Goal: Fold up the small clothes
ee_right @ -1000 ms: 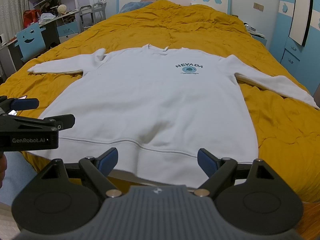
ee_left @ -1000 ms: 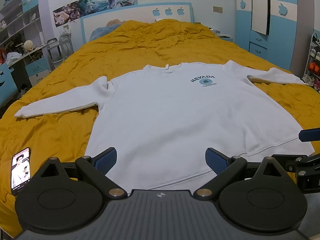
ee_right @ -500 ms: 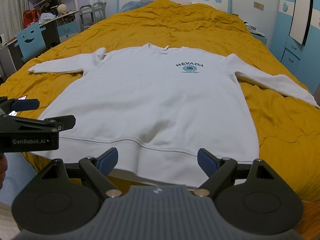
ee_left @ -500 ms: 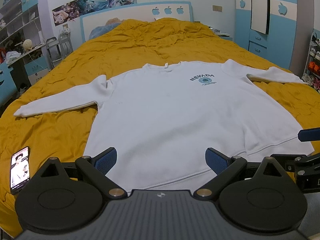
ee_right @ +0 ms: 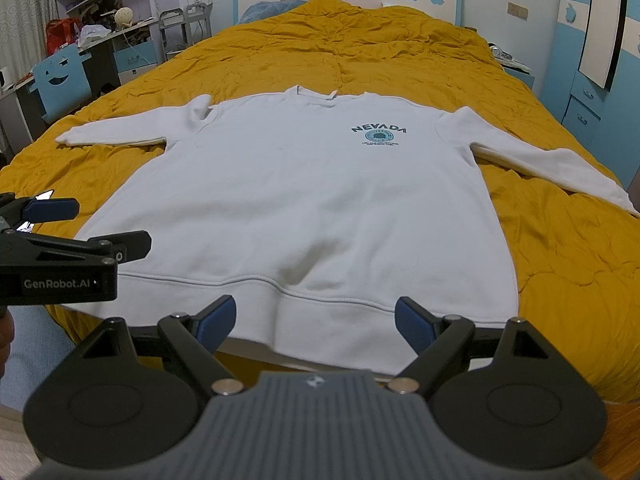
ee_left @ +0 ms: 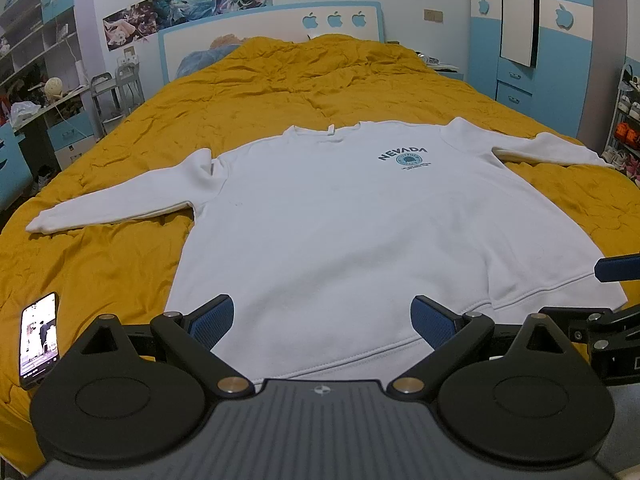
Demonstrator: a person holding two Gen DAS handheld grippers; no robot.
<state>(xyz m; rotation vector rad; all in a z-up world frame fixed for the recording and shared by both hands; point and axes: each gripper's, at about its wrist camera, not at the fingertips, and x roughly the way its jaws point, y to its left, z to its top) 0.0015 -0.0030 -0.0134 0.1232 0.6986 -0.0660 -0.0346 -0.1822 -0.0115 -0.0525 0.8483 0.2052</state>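
Note:
A white long-sleeved sweatshirt point(ee_left: 352, 224) with a blue NEVADA print lies flat, face up, on the yellow bed cover point(ee_left: 280, 92), both sleeves spread out sideways. It also shows in the right wrist view point(ee_right: 312, 200). My left gripper point(ee_left: 322, 317) is open and empty, just short of the hem's left part. My right gripper point(ee_right: 311, 319) is open and empty over the hem's right part. The left gripper also shows at the left of the right wrist view point(ee_right: 80, 228).
A phone point(ee_left: 39, 339) with a lit screen lies on the cover left of the hem. A desk and blue chair point(ee_right: 60, 80) stand left of the bed. Blue wardrobes point(ee_left: 532, 52) and a shoe rack point(ee_left: 628, 128) stand on the right. The headboard point(ee_left: 272, 36) is at the far end.
Both grippers have drifted very slightly forward and up; the sweatshirt has not moved and both stay open.

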